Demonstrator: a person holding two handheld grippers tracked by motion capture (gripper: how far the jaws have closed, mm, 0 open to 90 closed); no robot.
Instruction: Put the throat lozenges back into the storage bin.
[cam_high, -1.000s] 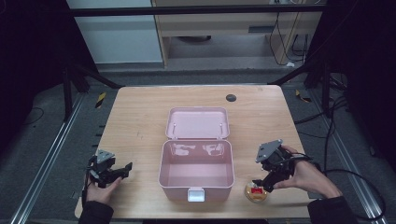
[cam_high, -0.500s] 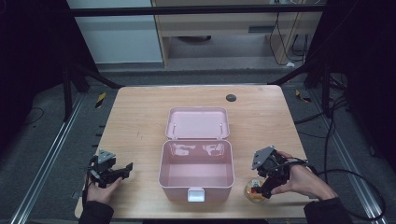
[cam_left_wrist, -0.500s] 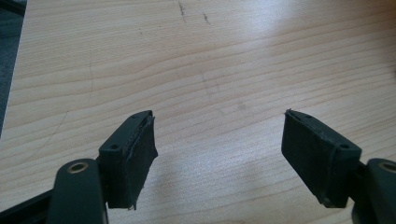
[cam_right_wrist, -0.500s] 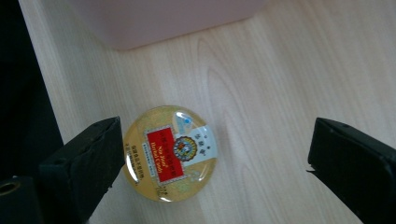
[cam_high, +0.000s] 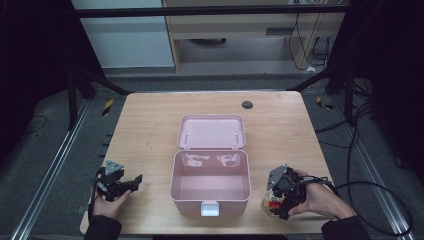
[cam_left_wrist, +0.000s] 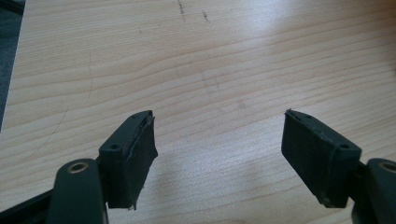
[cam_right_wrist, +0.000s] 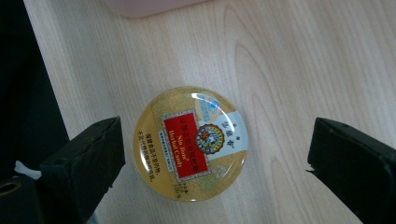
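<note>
A round gold candy tin (cam_right_wrist: 190, 143) with a red label lies flat on the wooden table (cam_high: 150, 125), near the front edge at the right (cam_high: 270, 205). My right gripper (cam_right_wrist: 215, 163) hovers over it, open, one jaw on each side of the tin and neither touching it. In the high view the right gripper (cam_high: 282, 197) partly covers the tin. An open pink plastic box (cam_high: 210, 182) sits at the table's middle, its lid (cam_high: 212, 131) laid back behind it, and its inside looks bare. My left gripper (cam_high: 122, 182) rests at the front left, open, with bare wood between its jaws (cam_left_wrist: 217, 154).
A small dark round disc (cam_high: 247, 104) lies near the table's far edge. The box's white latch (cam_high: 209, 208) faces the front edge. Cables (cam_high: 370, 190) trail off the right side, and metal rails run along the floor on the left.
My right gripper has moved down and toward the front edge, coming over the candy tin. The left gripper and the box have stayed put.
</note>
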